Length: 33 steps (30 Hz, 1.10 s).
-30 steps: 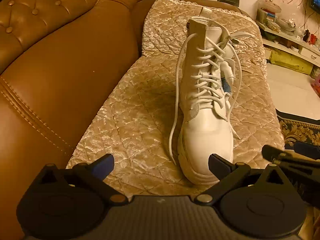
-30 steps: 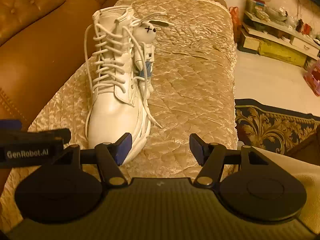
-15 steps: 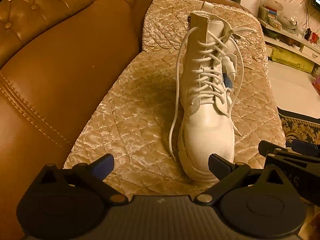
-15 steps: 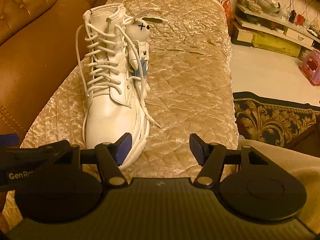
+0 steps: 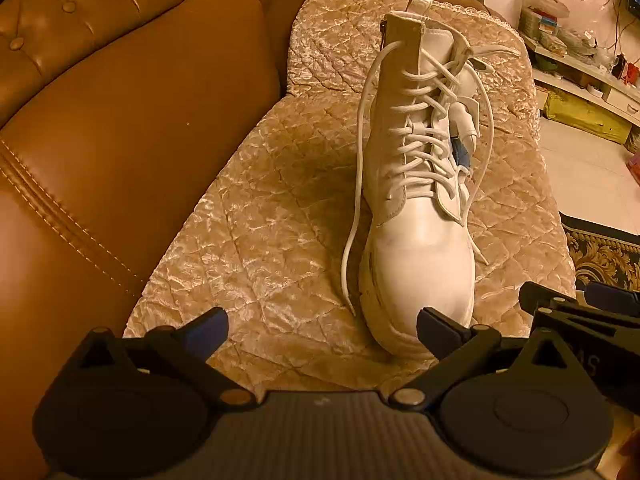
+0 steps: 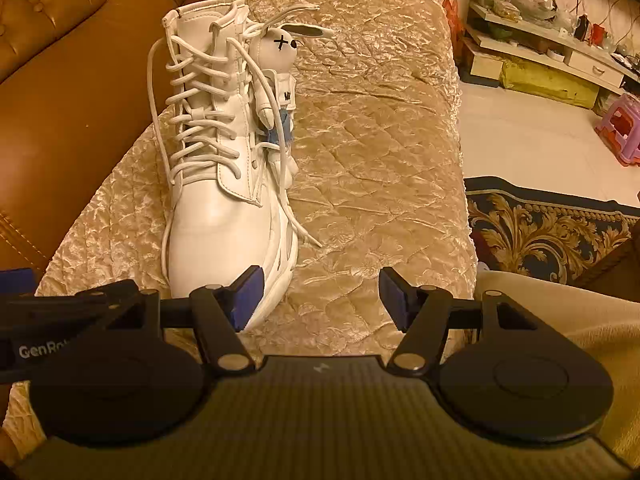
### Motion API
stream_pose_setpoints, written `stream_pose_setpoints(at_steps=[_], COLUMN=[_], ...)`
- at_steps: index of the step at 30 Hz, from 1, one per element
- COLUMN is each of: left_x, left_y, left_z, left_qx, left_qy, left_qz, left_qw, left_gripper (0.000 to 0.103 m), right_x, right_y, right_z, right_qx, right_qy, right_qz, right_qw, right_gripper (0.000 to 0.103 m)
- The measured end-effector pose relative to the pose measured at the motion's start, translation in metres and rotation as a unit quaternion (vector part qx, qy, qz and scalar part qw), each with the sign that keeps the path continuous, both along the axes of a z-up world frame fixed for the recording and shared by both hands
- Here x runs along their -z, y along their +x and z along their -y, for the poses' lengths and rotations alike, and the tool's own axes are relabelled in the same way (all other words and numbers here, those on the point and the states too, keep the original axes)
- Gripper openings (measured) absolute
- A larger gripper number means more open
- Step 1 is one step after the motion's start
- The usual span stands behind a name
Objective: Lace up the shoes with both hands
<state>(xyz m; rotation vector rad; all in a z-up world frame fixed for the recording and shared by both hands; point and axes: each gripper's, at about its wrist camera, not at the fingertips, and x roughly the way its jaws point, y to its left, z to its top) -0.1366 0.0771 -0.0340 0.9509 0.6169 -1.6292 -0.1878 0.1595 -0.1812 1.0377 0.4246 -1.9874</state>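
A white high-top boot [image 5: 420, 248] stands upright on the quilted sofa cover, toe toward me; it also shows in the right wrist view [image 6: 216, 216]. Its white laces are crossed up the front but untied. One loose end [image 5: 354, 200] hangs down the boot's left side, the other [image 6: 288, 200] down its right side. A white rabbit charm [image 6: 280, 60] hangs on the right side. My left gripper [image 5: 322, 326] is open and empty, just short of the toe. My right gripper [image 6: 320, 292] is open and empty, near the toe's right side.
The boot stands on a beige quilted cover [image 5: 272, 232] over a brown leather sofa [image 5: 120, 120]. A patterned rug [image 6: 548, 232], white floor, a low TV shelf [image 6: 540, 52] and a pink stool [image 6: 620, 128] lie to the right. A beige cushion [image 6: 580, 320] is at lower right.
Both grippers have drawn slightly closer to the boot and shifted view a little; both stay open. The boot and laces have not moved.
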Motion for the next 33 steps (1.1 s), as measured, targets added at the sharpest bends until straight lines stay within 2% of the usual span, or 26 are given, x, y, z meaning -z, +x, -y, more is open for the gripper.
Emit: stream_pose_setpoints(at_steps=[13, 33], left_x=[0.0013, 0.0015], left_y=[-0.001, 0.0009], left_z=[-0.0013, 0.0027], left_qx=[0.005, -0.001], left_qy=[0.0, -0.005], left_qz=[0.005, 0.009], left_qw=[1.0, 0.9999], left_gripper=[0.103, 0.103], right_x=[-0.0016, -0.0011], right_y=[0.0031, 0.0037], right_z=[-0.0009, 0.0028], right_qx=[0.0, 0.002], right_qy=[-0.006, -0.013], right_qz=[-0.02, -0.014], right_qw=[1.0, 1.0], right_gripper=[0.072, 0.072])
